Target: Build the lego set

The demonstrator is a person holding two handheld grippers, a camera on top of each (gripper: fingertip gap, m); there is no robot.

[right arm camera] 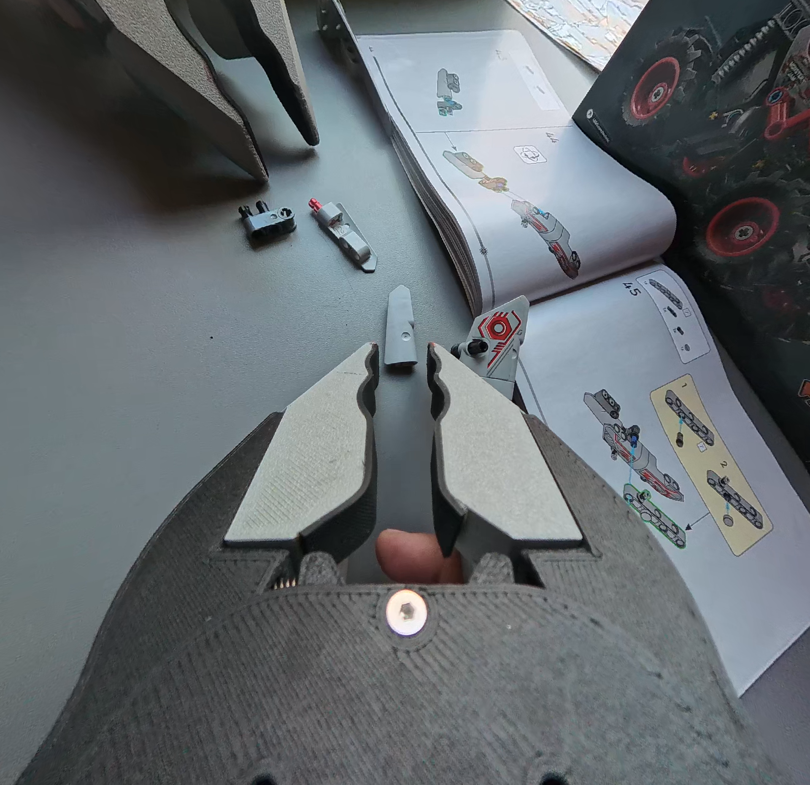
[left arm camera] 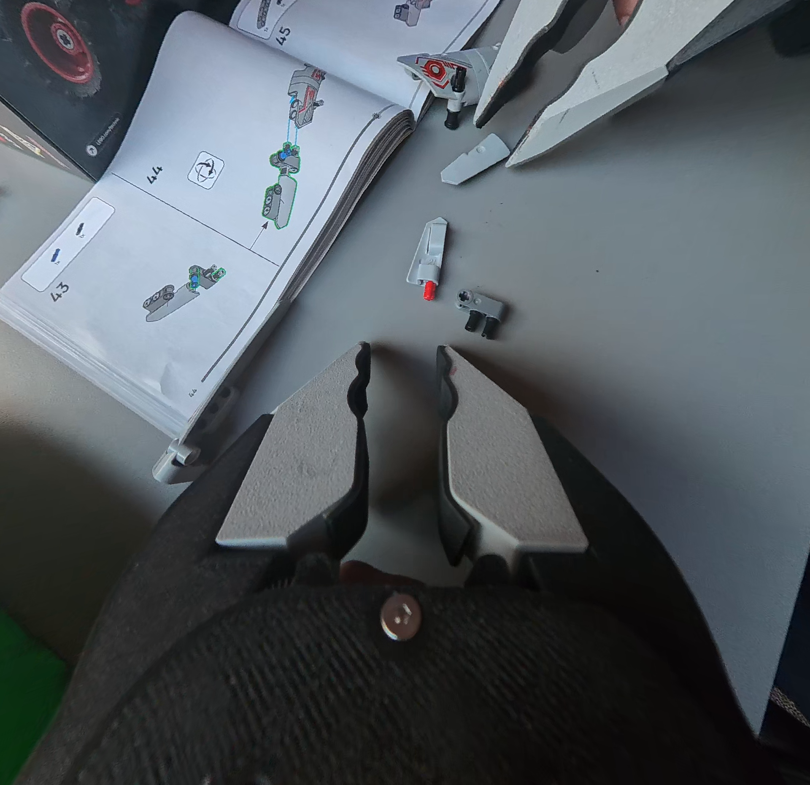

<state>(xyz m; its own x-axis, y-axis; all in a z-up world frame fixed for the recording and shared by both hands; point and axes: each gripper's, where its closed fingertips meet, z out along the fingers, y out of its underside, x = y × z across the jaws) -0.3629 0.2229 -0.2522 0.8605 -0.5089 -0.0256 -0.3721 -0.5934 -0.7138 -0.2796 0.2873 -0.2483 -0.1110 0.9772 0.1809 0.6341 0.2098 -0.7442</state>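
Observation:
My left gripper (left arm camera: 403, 347) is open and empty, low over the grey table. Just ahead of it lie a grey panel with a red pin (left arm camera: 427, 255) and a small grey connector with two black pins (left arm camera: 480, 308). My right gripper (right arm camera: 402, 347) is open; the near end of a plain grey panel (right arm camera: 399, 325) lies between its tips, untouched. A grey panel with red decoration and black pins (right arm camera: 499, 339) rests beside its right finger, on the booklet's edge. The left wrist view shows the right gripper (left arm camera: 495, 144) over the plain panel (left arm camera: 464, 163).
An open instruction booklet (left arm camera: 219, 172) lies left of the parts, also seen in the right wrist view (right arm camera: 548, 159). The dark set box (right arm camera: 723, 150) stands behind it. A long grey beam (left arm camera: 193, 439) sticks out from under the booklet's corner. Left tips to right tips: about 11 cm.

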